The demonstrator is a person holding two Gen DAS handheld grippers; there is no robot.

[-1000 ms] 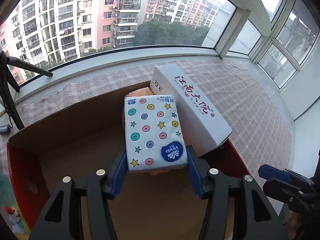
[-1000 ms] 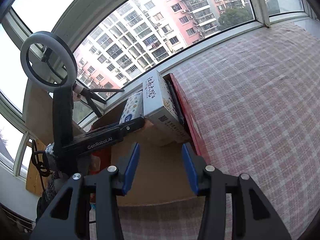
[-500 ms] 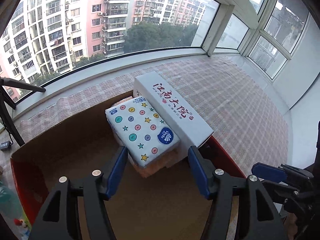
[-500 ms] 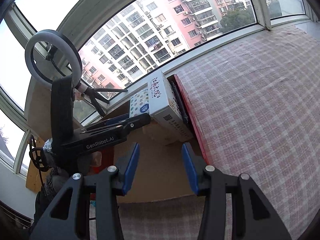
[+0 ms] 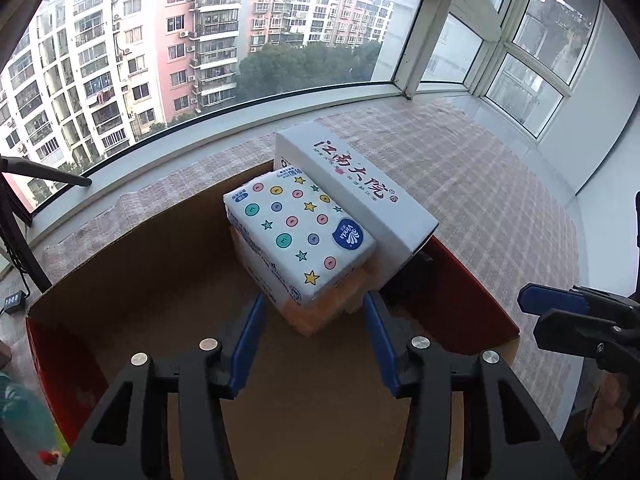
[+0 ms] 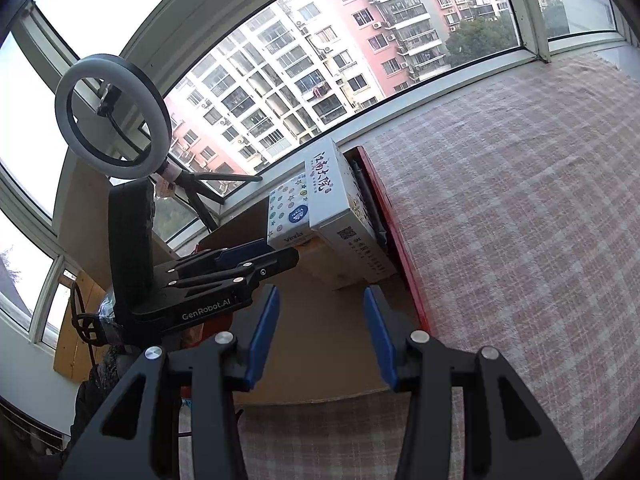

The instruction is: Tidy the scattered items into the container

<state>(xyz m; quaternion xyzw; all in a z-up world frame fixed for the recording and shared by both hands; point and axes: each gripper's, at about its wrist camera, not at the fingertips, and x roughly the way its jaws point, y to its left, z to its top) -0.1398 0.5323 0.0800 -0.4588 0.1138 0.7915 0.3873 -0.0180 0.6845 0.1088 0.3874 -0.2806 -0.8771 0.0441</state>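
Released a second before, the tissue pack (image 5: 300, 236) no longer sat between the left hand-held gripper's (image 5: 314, 340) blue pads; it lay on top of an orange pack (image 5: 320, 312) inside the cardboard box (image 5: 132, 264), apart from the pads. Those jaws were closing with nothing between them, only the near corner of the orange pack lying just ahead of the tips. A long white carton (image 5: 360, 192) with red lettering leaned against the tissue pack's right side, its far end jutting above the box's red right wall (image 5: 464, 288). The box stood on a checked cloth (image 5: 500, 208) along the windowsill. The right hand-held gripper (image 6: 320, 328) hovered over the box's near right corner, its jaws partly apart and empty. From its view, the left one (image 6: 256, 258) reached in from the left toward the tissue pack (image 6: 288, 210), with a ring light (image 6: 114, 116) behind it by the window.
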